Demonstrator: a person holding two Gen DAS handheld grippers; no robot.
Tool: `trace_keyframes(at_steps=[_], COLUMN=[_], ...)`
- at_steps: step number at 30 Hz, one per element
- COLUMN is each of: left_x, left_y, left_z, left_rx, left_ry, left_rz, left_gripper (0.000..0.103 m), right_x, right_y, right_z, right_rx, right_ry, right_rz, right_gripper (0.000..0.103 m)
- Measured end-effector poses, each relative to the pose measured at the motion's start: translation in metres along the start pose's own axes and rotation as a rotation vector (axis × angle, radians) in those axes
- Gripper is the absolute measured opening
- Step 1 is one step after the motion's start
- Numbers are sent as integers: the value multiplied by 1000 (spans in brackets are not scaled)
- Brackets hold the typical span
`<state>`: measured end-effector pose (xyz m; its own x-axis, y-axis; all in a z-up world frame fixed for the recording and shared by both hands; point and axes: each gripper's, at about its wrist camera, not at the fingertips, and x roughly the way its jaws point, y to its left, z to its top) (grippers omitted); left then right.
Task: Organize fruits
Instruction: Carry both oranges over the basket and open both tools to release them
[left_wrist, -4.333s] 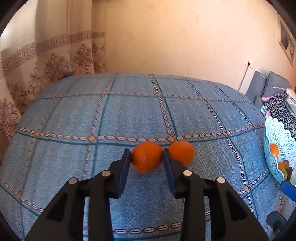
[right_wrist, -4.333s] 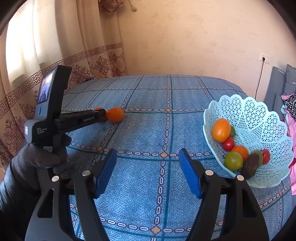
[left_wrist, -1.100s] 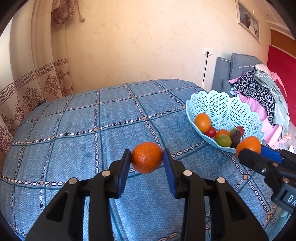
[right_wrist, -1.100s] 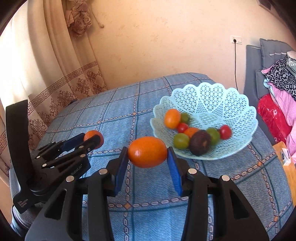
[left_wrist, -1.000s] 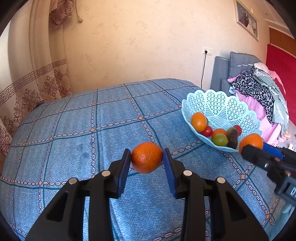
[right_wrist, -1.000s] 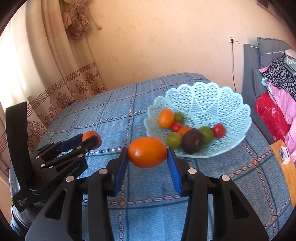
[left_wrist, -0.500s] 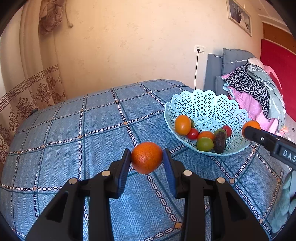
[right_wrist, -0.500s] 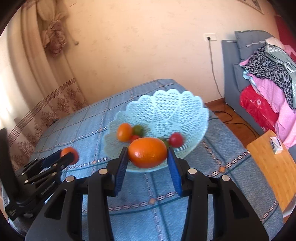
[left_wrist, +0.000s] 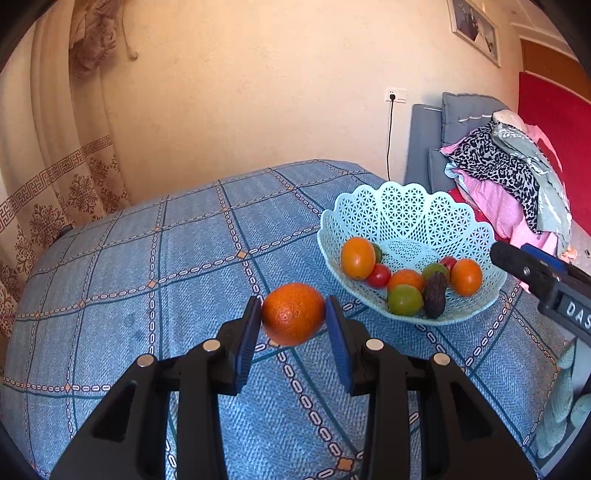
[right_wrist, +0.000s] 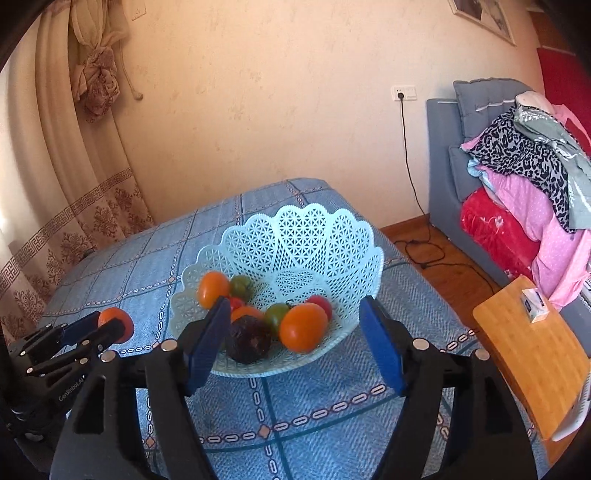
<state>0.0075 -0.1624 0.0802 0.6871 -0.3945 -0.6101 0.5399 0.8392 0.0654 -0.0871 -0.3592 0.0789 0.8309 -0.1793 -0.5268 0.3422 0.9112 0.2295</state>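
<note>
Two grippers working here: right gripper (right_wrist: 295, 347) is opening its fingers wide over the lacy mint plastic basket (right_wrist: 295, 236), empty, while left gripper (left_wrist: 293, 325) is pinching a round orange (left_wrist: 293, 314) above the blue checked bedspread (left_wrist: 147, 258). Releasing short risks it rolling away.

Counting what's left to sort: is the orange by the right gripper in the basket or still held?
In the basket: the orange rests among the fruit, clear of the opening fingers.
</note>
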Motion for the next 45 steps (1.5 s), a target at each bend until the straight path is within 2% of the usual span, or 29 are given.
trace_keyframes(at_steps=[5,13,23,35,36,37,39,45], left_x=[3,20,59,83,84,83,79,69], left_y=[-8,-32,-74,-93,-93,-92,-88,-79], left_z=[11,34,50,50,50,49,50,51], left_rx=[4,22,88,117,114,111,101,95], left_ry=[-10,-32,3,57,62,57,31,9], left_rz=[-23,-101,-242,-250,-251,-246,-232,-209], left_gripper=[37,37,37,37,39,50,64,65], right_x=[-6,-9,-11,-7,-7,-7,-7,-9], right_y=[-7,-21,-34,-42,-43,-43,-44,-43], right_z=[-4,-7,-11,-14,-14,-15,-15,-16], right_rx=[23,69,109,140,142,143,148,152], right_ry=[-16,-31,-30,-18,-17,-16,-15,-16], right_rz=[3,0,5,8,7,5,4,0], right_gripper=[73,73,74,74,74,74,74,74])
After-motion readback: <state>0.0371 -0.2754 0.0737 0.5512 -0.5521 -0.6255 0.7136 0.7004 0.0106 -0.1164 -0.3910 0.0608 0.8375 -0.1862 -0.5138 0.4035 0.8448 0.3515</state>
